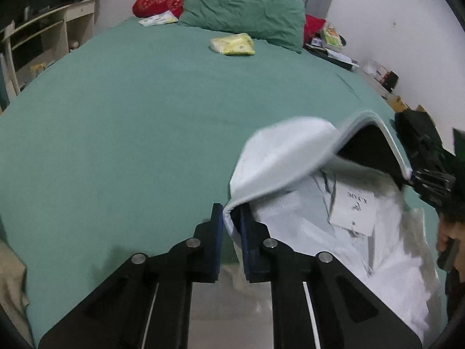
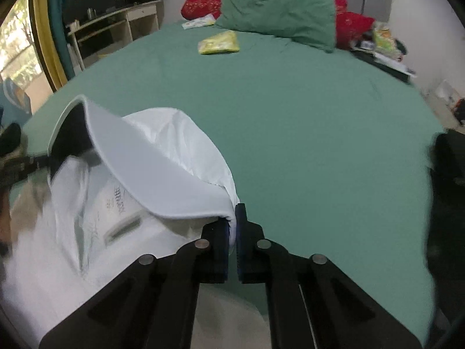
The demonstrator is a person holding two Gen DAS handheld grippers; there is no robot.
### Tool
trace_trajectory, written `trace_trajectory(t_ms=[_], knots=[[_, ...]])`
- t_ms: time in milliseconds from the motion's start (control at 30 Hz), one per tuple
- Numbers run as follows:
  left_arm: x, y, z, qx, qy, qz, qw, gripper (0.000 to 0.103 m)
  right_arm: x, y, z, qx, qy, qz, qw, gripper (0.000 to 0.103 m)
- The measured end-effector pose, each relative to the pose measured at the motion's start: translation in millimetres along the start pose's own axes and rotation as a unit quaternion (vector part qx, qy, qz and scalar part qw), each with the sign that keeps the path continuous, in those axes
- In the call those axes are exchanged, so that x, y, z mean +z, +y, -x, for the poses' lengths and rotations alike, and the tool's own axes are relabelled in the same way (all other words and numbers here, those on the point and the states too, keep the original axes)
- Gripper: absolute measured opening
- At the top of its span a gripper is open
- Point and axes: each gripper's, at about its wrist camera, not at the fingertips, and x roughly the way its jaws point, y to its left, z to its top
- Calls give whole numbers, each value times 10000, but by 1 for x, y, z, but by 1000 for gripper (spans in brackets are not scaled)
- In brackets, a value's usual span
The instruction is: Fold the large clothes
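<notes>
Between both tongs, left [image 1: 231, 218] and right [image 2: 231, 221], clenched white shirt [image 1: 290, 157] collar (above green bed [image 1: 130, 116])

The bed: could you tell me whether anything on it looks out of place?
Yes: a yellow packet lies loose mid-sheet, a white packet sits by the red pillow, and clutter crowds the far right edge. The white garment is simply held.
</notes>
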Motion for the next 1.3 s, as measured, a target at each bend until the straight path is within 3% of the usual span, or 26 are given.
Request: trace_trajectory(t_ms=[133,233,267,333,400,467,600,700,800,867,933,1033,1067,1100,1133,1233,1300], knots=[[-8,-9,11,76,250,-395,9989,14,-36,-3,29,121,220,112,9996,4],[-10,-9,20,-58,362,-373,9986,36,-52,2,22,434,477,291,9975,10],[-9,-8,27,-120,321,-345,9988,42,-55,0,21,540,589,268,9964,17],[-3,-6,44,-275,181,-312,9990,43,-58,-3,28,635,585,222,9960,36],[3,-3,59,-383,12,-246,9990,44,-58,-13,40,876,442,150,9951,63],[17,4,71,-507,-284,-34,9983,50,-55,-27,50,1139,339,6,9929,72],[48,10,55,-619,-590,395,9956,58,-40,-56,57,1423,14,-554,9883,73],[54,2,18,-639,-264,381,9969,58,-26,-66,36,1873,42,-1072,9764,73],[39,-16,-21,-797,450,-47,9958,58,-22,-55,0,2421,499,-1309,9601,73],[24,-29,-29,-724,659,-597,9934,58,-27,-40,-20,2916,835,-1294,9441,73],[8,-37,-32,-674,739,-1033,9896,60,-29,-27,-23,3116,756,-1137,9404,73],[-12,-37,-31,-848,884,-1306,9838,69,-31,-10,-18,3475,711,-878,9308,72],[-15,-37,-30,-890,865,-1409,9822,73,-32,-1,-16,3447,726,-648,9337,65],[-18,-37,-30,-920,888,-1504,9803,74,-34,13,-13,3253,784,-314,9418,38],[-20,-38,-30,-934,882,-1614,9785,74,-35,22,-12,3027,850,-70,9493,24],[-20,-40,-30,-942,858,-1816,9751,75,-26,51,-3,2331,673,855,9664,23],[-13,-46,-32,-861,932,-1850,9745,69,-17,68,8,1482,389,1522,9764,22]])
